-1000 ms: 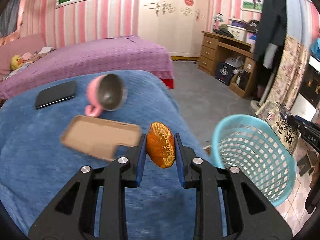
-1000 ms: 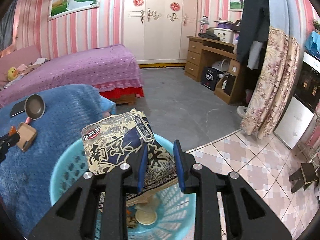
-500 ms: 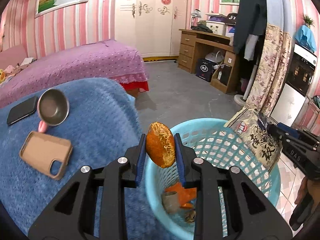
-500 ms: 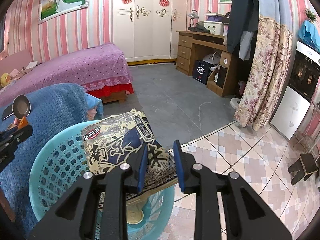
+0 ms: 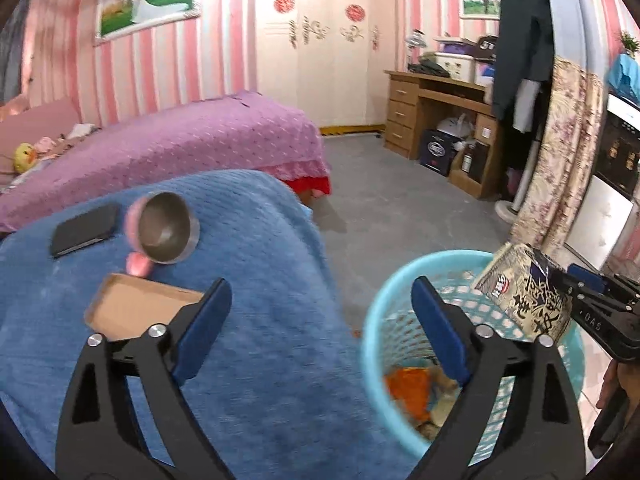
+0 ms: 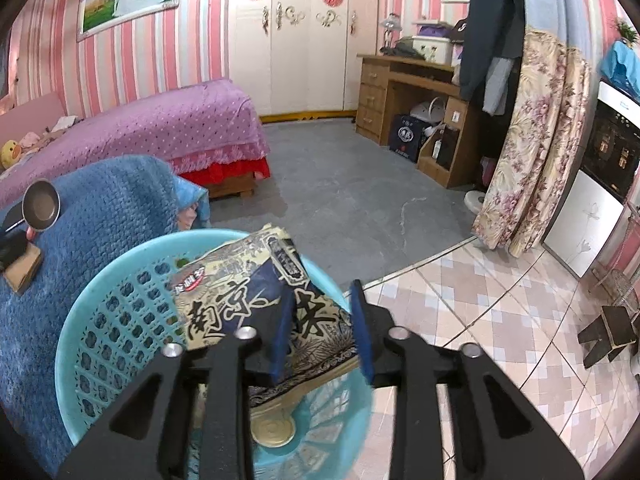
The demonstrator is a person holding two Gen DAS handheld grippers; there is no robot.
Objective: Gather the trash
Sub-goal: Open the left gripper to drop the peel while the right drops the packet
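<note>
Half a second ago the left gripper (image 5: 322, 304) pinched an orange-brown piece of trash over the basket; now its blue pads stand wide apart with nothing between them, and that piece is gone from its grasp, while orange scraps (image 5: 408, 390) lie at the bottom of the light blue basket (image 5: 370, 344); whether the dropped piece is among them cannot be told. The view has also swung back to the left, so the gripper now straddles the edge of the blue blanket (image 5: 256, 360) and the basket's near rim. The right gripper (image 6: 320, 320) has opened a little compared with before: its left pad lies against the printed snack bag (image 6: 240, 292), its right pad stands just clear of the bag's edge, so whether it truly grips cannot be told; the bag now tilts lower over the basket (image 6: 100, 320), its bottom corner inside the rim. Counted: one basket, one snack bag (image 5: 528, 300), two grippers, the right one (image 5: 576, 294) visible from the left view at the basket's far side. On the blanket rest one pink-handled metal cup (image 5: 166, 228) on its side, one black phone (image 5: 84, 230) and one tan phone case (image 5: 136, 308), the three near each other. One round metal lid (image 6: 274, 428) shows on the basket floor
</note>
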